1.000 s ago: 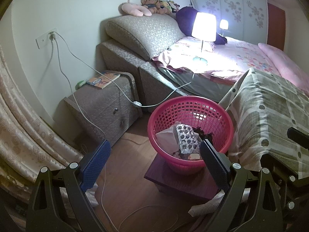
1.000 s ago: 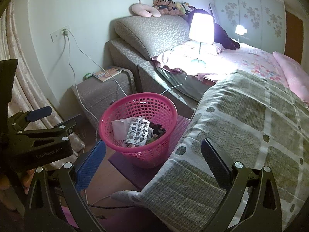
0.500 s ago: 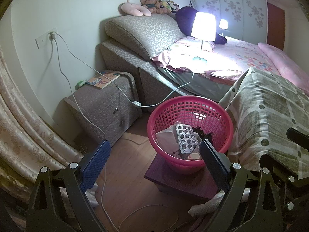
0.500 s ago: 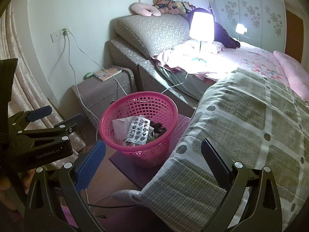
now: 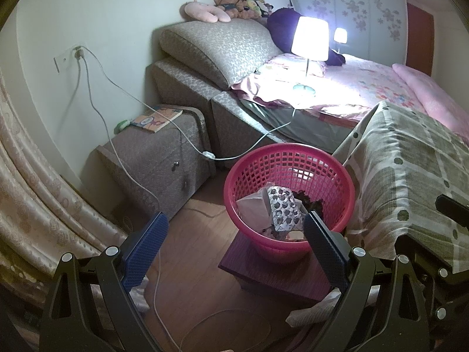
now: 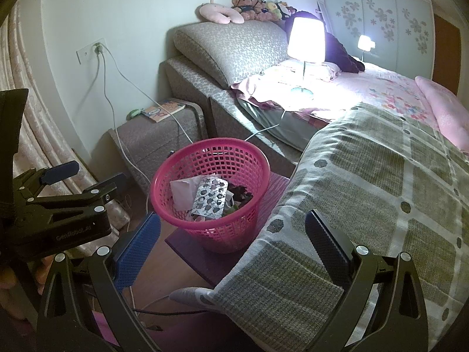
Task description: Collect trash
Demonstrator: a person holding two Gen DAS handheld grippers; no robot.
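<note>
i judged the collecting mostly done: the pink plastic lattice basket [image 5: 288, 173] on the low purple table [image 5: 272, 272] already held a silver blister pack [image 5: 284, 212] and crumpled paper. my left tool [image 5: 234, 239] and right tool [image 6: 233, 240] both hung with fingers apart, empty. white tissue scraps [image 5: 316, 311] remained on the floor.

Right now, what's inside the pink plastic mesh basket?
The pink plastic mesh basket holds a silver foil blister pack lying on top, white crumpled paper beside it and dark scraps. Whatever lies beneath these is covered, and the basket bottom is not visible.
</note>
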